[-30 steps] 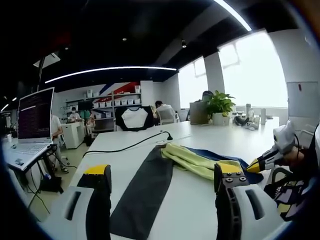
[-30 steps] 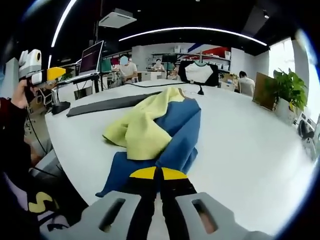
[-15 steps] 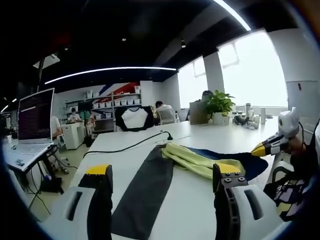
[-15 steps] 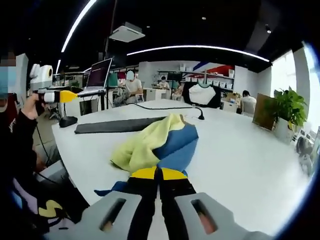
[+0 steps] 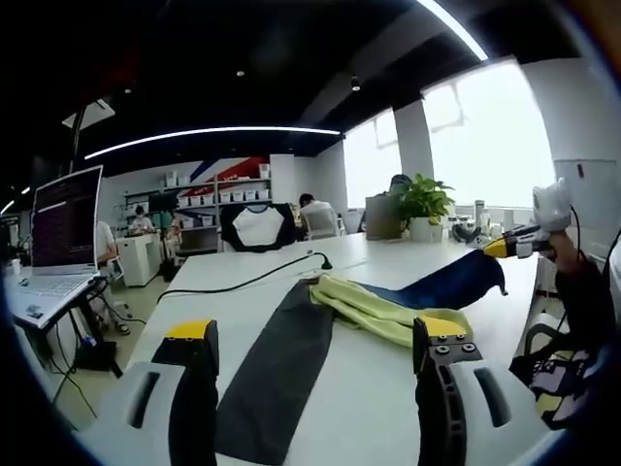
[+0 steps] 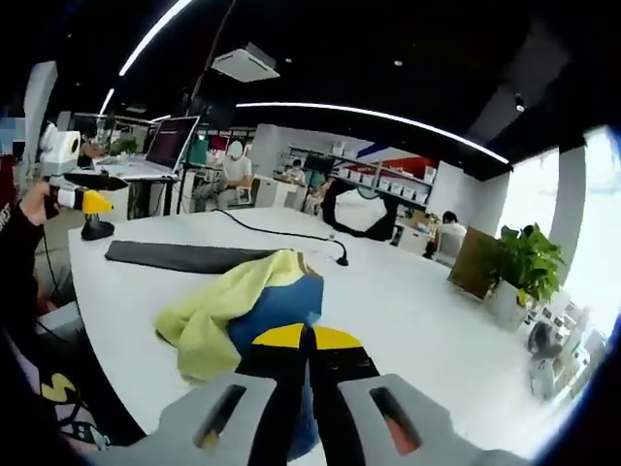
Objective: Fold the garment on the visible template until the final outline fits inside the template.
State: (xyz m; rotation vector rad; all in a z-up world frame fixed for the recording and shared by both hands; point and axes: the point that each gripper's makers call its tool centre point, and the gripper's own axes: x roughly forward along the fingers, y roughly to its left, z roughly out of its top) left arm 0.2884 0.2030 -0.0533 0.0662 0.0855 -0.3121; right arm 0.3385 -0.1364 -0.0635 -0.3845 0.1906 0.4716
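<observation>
A yellow and blue garment point(image 5: 388, 309) lies bunched on the white table point(image 5: 340, 408), partly over a dark grey template strip point(image 5: 277, 374). My left gripper point(image 5: 315, 335) stands open above the table's near edge, short of the strip and the garment. My right gripper point(image 6: 307, 339) is shut on the garment's blue part point(image 6: 277, 309) and holds it lifted off the table, the yellow part point(image 6: 218, 306) trailing down to the left. In the left gripper view the right gripper point(image 5: 505, 248) appears at the far right, the blue cloth point(image 5: 446, 284) hanging stretched from it. The left gripper point(image 6: 82, 199) shows at the left of the right gripper view.
A black cable point(image 5: 243, 283) runs across the far table to a small stand point(image 6: 342, 260). A laptop point(image 5: 63, 228) sits on a side desk at left. A potted plant point(image 5: 425, 204) and bottles stand far right. People sit at shelves in the background.
My right gripper has risen and pulled back, lifting the blue part of the garment clear of the table. My left gripper has barely moved and stays open.
</observation>
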